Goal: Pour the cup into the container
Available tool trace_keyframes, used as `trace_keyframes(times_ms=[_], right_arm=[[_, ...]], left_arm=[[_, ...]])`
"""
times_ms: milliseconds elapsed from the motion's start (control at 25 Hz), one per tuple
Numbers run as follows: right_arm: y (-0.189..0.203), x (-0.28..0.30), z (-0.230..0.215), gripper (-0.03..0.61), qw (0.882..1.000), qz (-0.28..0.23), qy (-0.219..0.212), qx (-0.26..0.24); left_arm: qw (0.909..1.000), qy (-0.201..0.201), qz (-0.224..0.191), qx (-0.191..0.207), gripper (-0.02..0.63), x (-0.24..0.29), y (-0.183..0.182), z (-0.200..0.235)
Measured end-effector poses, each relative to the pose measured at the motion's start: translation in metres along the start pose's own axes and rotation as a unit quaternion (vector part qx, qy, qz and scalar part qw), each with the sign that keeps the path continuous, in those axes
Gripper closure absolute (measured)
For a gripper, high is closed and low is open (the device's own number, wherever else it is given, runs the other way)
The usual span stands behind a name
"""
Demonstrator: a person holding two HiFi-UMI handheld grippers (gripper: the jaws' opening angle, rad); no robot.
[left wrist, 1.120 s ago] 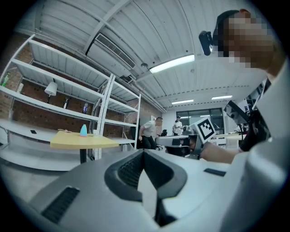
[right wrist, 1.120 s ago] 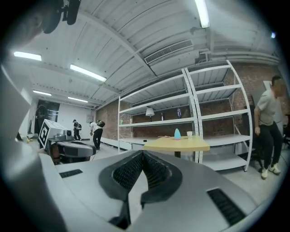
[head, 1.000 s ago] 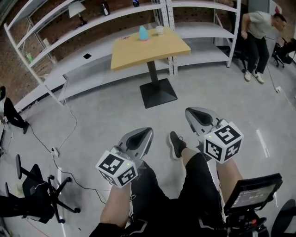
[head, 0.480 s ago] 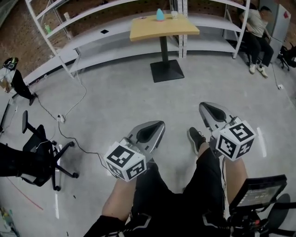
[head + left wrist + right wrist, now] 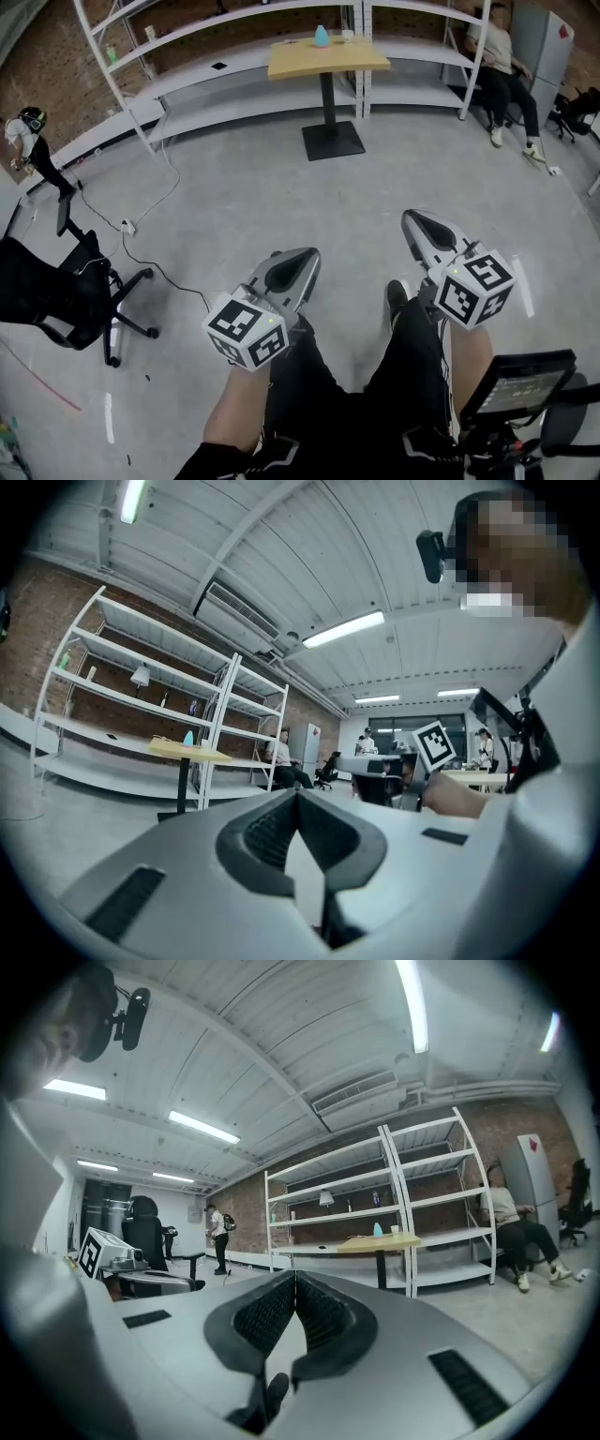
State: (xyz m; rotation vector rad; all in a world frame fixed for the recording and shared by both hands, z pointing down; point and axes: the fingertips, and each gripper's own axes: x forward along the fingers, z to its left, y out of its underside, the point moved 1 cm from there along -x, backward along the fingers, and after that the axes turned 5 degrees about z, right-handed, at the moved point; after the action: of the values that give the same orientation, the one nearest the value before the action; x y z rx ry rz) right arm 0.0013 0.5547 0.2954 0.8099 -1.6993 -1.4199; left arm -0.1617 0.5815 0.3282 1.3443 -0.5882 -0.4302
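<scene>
A wooden table (image 5: 328, 58) stands far ahead across the concrete floor. On it are a light blue container (image 5: 322, 37) and a small white cup (image 5: 348, 36). My left gripper (image 5: 305, 255) and right gripper (image 5: 412, 220) are held low above my legs, both far from the table. Each is shut with nothing between its jaws. In the left gripper view the left gripper (image 5: 296, 794) has its pads together, with the table (image 5: 187, 752) small at the left. The right gripper (image 5: 295, 1279) points toward the table (image 5: 380, 1241), the blue container (image 5: 378, 1229) and the cup (image 5: 395, 1230).
White shelving (image 5: 234, 56) runs behind the table. A black office chair (image 5: 56, 291) and floor cables (image 5: 159, 267) lie at the left. A person sits at the back right (image 5: 497, 56), another stands far left (image 5: 33, 141). A screen on a stand (image 5: 516, 384) is at my lower right.
The head view has shifted: the table now sits higher and smaller in the frame, and the office chair shows larger at the left. Both grippers stay shut in about the same place.
</scene>
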Motion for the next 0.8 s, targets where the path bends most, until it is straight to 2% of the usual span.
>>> trace_keyframes(times_ms=[280, 520, 800], right_arm=[[0.000, -0.048, 0.017, 0.577, 1.000, -0.010, -0.004, -0.001], [-0.004, -0.061, 0.020, 0.578, 1.000, -0.021, -0.004, 0.009], [-0.002, -0.062, 0.022, 0.578, 1.000, -0.022, -0.004, 0.003]], left_arm=[[1.0000, -0.007, 0.002, 0.005, 0.621, -0.025, 0.003, -0.041], [0.9999, -0.008, -0.004, -0.014, 0.621, -0.029, 0.001, -0.045], [0.9999, -0.009, -0.010, -0.002, 0.621, -0.025, -0.008, -0.043]])
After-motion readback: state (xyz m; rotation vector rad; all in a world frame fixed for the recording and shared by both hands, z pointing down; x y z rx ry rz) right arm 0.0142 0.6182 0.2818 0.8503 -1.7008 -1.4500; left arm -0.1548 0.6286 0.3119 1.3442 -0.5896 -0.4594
